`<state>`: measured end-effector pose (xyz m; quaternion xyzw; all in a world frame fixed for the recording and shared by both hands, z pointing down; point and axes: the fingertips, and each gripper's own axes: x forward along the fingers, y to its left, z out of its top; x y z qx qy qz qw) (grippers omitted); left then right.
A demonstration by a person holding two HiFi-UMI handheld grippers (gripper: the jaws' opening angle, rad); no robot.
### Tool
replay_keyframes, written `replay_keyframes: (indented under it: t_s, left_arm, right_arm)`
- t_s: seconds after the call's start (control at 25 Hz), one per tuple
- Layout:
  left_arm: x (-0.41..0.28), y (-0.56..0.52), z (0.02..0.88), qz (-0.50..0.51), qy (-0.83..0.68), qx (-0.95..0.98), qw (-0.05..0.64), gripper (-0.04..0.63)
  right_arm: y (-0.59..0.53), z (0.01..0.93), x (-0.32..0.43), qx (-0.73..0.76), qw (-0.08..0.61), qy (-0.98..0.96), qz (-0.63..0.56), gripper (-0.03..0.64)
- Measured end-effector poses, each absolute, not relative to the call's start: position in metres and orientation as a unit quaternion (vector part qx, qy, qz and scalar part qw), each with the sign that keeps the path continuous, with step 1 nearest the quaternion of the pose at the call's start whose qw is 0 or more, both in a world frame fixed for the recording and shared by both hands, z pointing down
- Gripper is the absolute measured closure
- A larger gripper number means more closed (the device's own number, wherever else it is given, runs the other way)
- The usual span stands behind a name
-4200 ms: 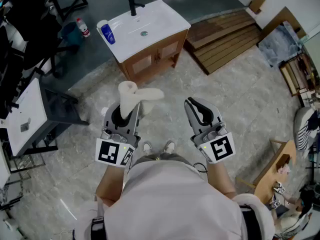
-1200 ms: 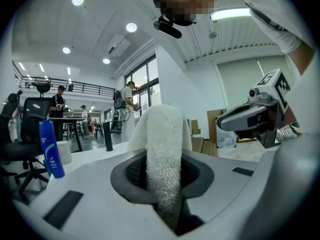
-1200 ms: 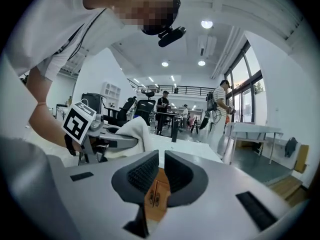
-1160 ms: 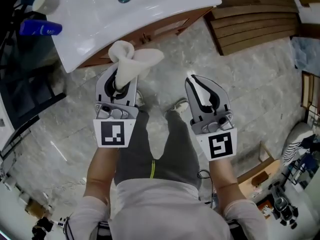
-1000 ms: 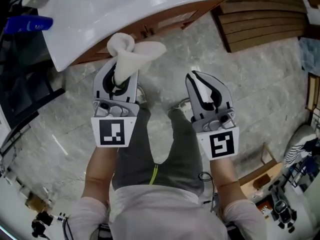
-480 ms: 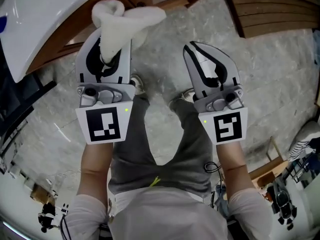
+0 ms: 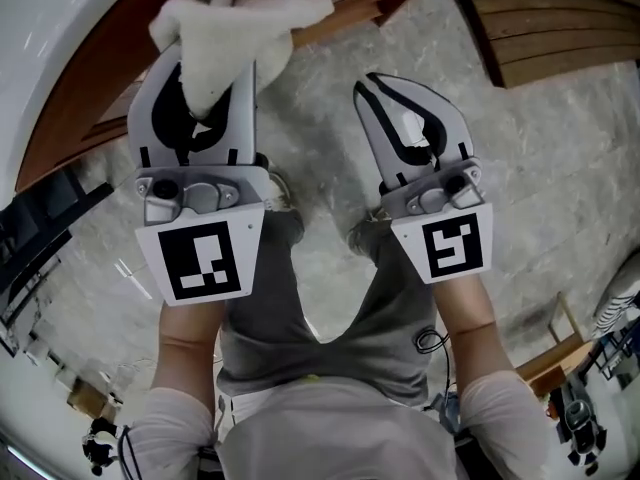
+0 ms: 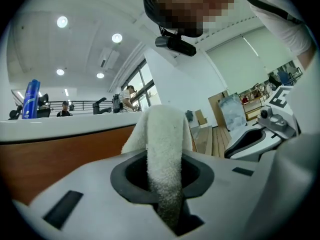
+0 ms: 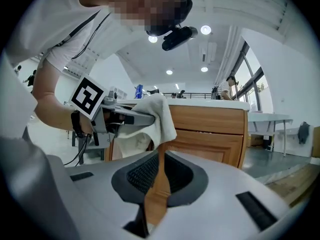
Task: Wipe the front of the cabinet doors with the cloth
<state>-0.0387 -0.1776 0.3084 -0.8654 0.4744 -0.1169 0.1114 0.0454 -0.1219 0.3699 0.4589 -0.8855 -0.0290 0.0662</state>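
At the upper front edge of the wooden cabinet [image 7: 95, 103] sits the white cloth [image 7: 225, 28]. It is bunched and carried by the left tongs [image 7: 203, 86], which are clamped on a narrow fold of it, while loose flaps spread over their tips. I cannot tell if the cloth already touches the wood. The right tongs [image 7: 385, 83] hang beside, well off the cabinet. Their jaws are together with only a thin slit, and nothing is between them.

I judge the wiping is not yet begun. My main worry is the thin grip: if the terry drags on the panelled door [image 9: 215, 134], the fold may slide out. Pressing too deep could also bring the hard tips against the wood and scratch it.

For containers, I see only a blue bottle [image 8: 31, 99], standing upright on the white table top [image 7: 40, 28] over the cabinet. Its content is not visible.
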Motion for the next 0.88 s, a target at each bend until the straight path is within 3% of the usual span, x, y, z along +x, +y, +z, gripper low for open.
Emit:
replay_keyframes:
  t_s: [0.52, 0.88]
  left_arm:
    - [-0.025, -0.198, 0.324, -0.105, 0.496, -0.849, 0.15, 0.505]
    - [-0.009, -0.202, 0.332, -0.071, 0.503, -0.834, 0.216, 0.505]
  right_arm:
    - [-0.135, 0.419, 0.039, 0.426, 0.039, -0.903, -0.053, 0.558]
    - [-0.152, 0.452, 0.047, 0.411, 0.022, -0.906, -0.103, 0.558]
